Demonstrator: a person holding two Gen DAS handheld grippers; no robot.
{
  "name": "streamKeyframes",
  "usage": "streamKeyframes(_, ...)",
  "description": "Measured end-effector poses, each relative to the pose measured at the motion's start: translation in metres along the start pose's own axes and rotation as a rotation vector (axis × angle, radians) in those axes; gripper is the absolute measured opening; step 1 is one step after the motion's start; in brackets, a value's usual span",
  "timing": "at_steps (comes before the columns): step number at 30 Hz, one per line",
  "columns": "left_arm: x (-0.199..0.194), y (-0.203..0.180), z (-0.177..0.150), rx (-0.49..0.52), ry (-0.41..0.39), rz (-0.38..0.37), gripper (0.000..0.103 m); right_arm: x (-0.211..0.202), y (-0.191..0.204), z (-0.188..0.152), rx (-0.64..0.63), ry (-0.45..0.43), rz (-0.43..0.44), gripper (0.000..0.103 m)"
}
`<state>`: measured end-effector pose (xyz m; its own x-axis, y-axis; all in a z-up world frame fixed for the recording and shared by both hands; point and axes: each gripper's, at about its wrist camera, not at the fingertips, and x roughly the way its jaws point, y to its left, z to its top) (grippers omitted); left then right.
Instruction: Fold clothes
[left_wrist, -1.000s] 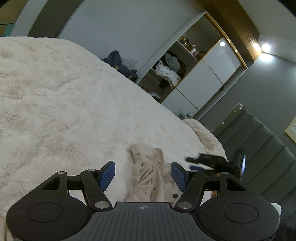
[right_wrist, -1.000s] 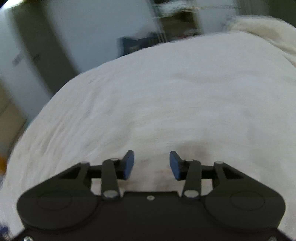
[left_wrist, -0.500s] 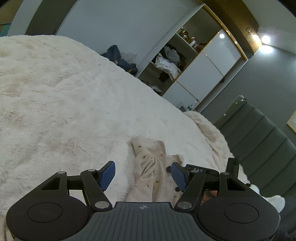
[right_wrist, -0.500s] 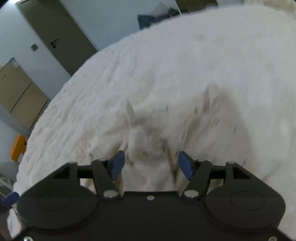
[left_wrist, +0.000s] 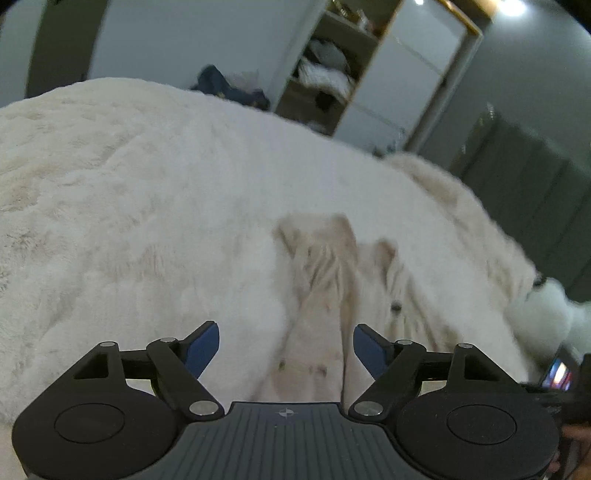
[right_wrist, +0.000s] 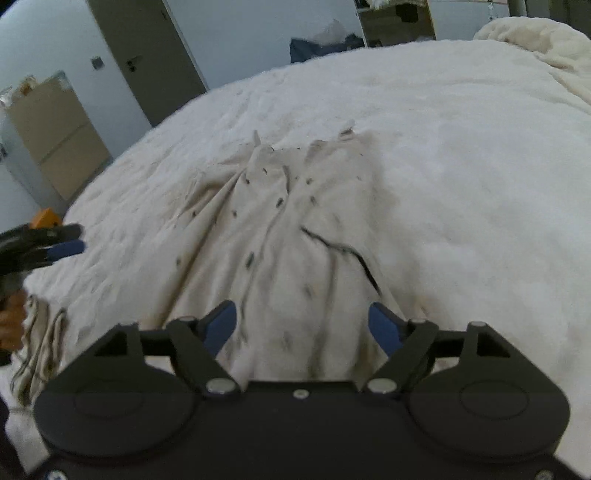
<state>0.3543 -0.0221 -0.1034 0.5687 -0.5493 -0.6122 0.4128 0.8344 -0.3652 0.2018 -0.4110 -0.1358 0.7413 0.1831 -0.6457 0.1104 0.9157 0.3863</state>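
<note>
Since a second ago the right gripper (right_wrist: 300, 325) has swung from bare blanket to hang over the cream spotted garment (right_wrist: 288, 229), and the left gripper (left_wrist: 286, 345) has edged lower toward it. Both sets of jaws are opening, wide apart and gripping nothing, probably readying to pinch the near hem. The garment lies crumpled on the fluffy white blanket (right_wrist: 461, 155), stretching away ahead of each gripper, its near edge showing between the blue pads (right_wrist: 221, 326) but not pressed by them.
</note>
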Motion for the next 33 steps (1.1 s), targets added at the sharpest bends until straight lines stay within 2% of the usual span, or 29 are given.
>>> streamKeyframes(1,-0.009,0.002,-0.005,-0.036,-0.005,0.010,0.075,-0.005,-0.008,-0.011,0.017,-0.021,0.017,0.077)
streamKeyframes(2,-0.021,0.005,-0.011,-0.090,-0.016,0.013,0.077,-0.003,-0.021,-0.020,0.049,-0.004,0.017,0.074)
streamKeyframes(4,-0.044,0.010,-0.026,-0.178,-0.030,0.020,0.081,0.012,-0.031,-0.017,0.099,0.104,-0.058,0.069)
streamKeyframes(5,-0.056,0.012,-0.035,-0.217,-0.036,0.023,0.081,0.014,-0.032,-0.009,0.077,0.116,-0.038,0.070)
streamKeyframes(6,-0.066,0.012,-0.043,-0.238,-0.034,0.036,0.081,0.015,-0.033,0.000,0.057,0.127,-0.018,0.071)
streamKeyframes(9,-0.085,0.004,-0.062,-0.221,0.003,0.119,0.081,0.018,-0.032,0.017,0.075,0.113,0.011,0.072)
streamKeyframes(12,-0.087,0.004,-0.074,-0.247,0.021,0.148,0.082,0.021,-0.034,0.020,0.090,0.129,0.046,0.072)
streamKeyframes(14,-0.073,0.015,-0.087,-0.333,0.050,0.193,0.082,0.020,-0.034,0.019,0.082,0.142,0.038,0.072)
streamKeyframes(18,-0.043,0.031,-0.101,-0.452,0.078,0.186,0.079,0.009,-0.035,0.020,0.083,0.122,0.056,0.072)
streamKeyframes(19,-0.038,0.035,-0.102,-0.485,0.076,0.169,0.074,0.008,-0.036,0.021,0.091,0.116,0.063,0.072)
streamKeyframes(21,-0.024,0.045,-0.104,-0.590,0.061,0.089,0.043,0.009,-0.040,0.021,0.120,0.109,0.062,0.072)
streamKeyframes(22,-0.021,0.047,-0.103,-0.615,0.057,0.095,0.010,0.008,-0.042,0.020,0.123,0.108,0.062,0.072)
streamKeyframes(23,-0.016,0.047,-0.099,-0.638,0.057,0.133,0.004,0.008,-0.043,0.021,0.135,0.104,0.064,0.072)
streamKeyframes(24,-0.013,0.047,-0.096,-0.650,0.056,0.160,0.004,0.008,-0.045,0.021,0.147,0.100,0.067,0.072)
streamKeyframes(28,-0.041,0.016,-0.059,-0.482,-0.065,0.248,0.003,0.010,-0.047,0.023,0.158,0.097,0.070,0.071)
streamKeyframes(30,-0.077,-0.003,-0.029,-0.375,-0.198,0.307,0.003,0.009,-0.049,0.023,0.165,0.091,0.071,0.071)
streamKeyframes(32,-0.131,-0.024,0.009,-0.233,-0.413,0.398,0.003,0.008,-0.049,0.025,0.173,0.078,0.078,0.071)
streamKeyframes(33,-0.144,-0.027,0.015,-0.208,-0.474,0.421,0.003,0.008,-0.049,0.025,0.173,0.075,0.077,0.071)
